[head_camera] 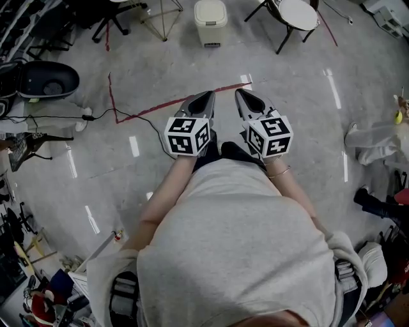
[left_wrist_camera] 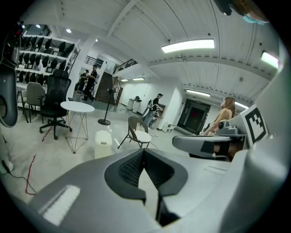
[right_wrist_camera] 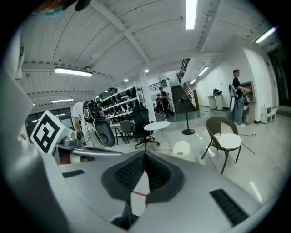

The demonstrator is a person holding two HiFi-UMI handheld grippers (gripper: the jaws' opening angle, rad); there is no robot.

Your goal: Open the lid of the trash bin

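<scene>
A: Floor state?
B: Glossy grey concrete floor (head_camera: 300,128); red tape line (head_camera: 166,104) and thin black cable (head_camera: 134,117) lie on it.
A: Standing on it?
B: Cream rectangular plastic trash bin (head_camera: 211,21), lid down; dark-framed chair with round white seat (head_camera: 298,13) near it.

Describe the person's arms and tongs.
The left tongs and right tongs are grey, tapered shells with black ribbed pads; each carries a white cube printed with black square markers. The person wears a light short-sleeved T-shirt and a thin bracelet.
</scene>
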